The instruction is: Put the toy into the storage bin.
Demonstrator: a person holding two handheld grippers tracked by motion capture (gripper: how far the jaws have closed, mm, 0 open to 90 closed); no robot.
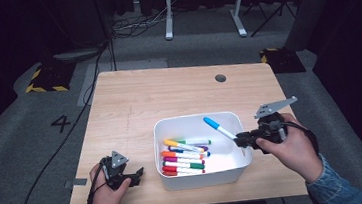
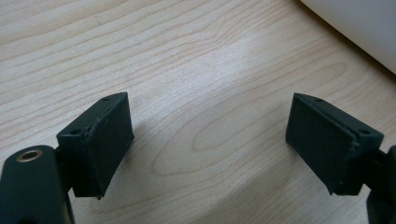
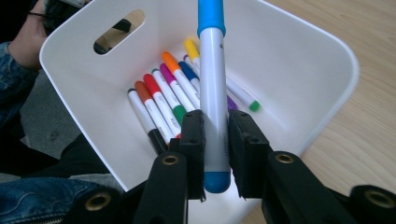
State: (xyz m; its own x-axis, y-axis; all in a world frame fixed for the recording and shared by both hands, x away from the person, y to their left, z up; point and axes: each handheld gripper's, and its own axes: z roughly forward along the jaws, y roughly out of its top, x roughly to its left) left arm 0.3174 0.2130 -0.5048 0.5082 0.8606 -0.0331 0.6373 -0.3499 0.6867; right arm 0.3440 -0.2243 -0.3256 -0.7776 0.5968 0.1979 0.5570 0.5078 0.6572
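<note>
A white marker with a blue cap (image 1: 218, 127) (image 3: 213, 93) is clamped between the jaws of my right gripper (image 1: 243, 139) (image 3: 215, 140), held above the right half of a white bin (image 1: 204, 180) (image 3: 327, 56). Its cap points away from the gripper, toward the bin's far side. Several coloured markers (image 1: 184, 156) (image 3: 168, 93) lie side by side on the bin's floor. My left gripper (image 1: 138, 175) (image 2: 208, 140) rests low over the bare wood at the table's front left, jaws wide apart with nothing between them.
The light wooden table (image 1: 168, 93) has a round cable hole (image 1: 220, 78) at the back right. The bin's corner (image 2: 359, 28) shows just beyond the left gripper. A white desk frame (image 1: 200, 4) and floor cables stand beyond the table.
</note>
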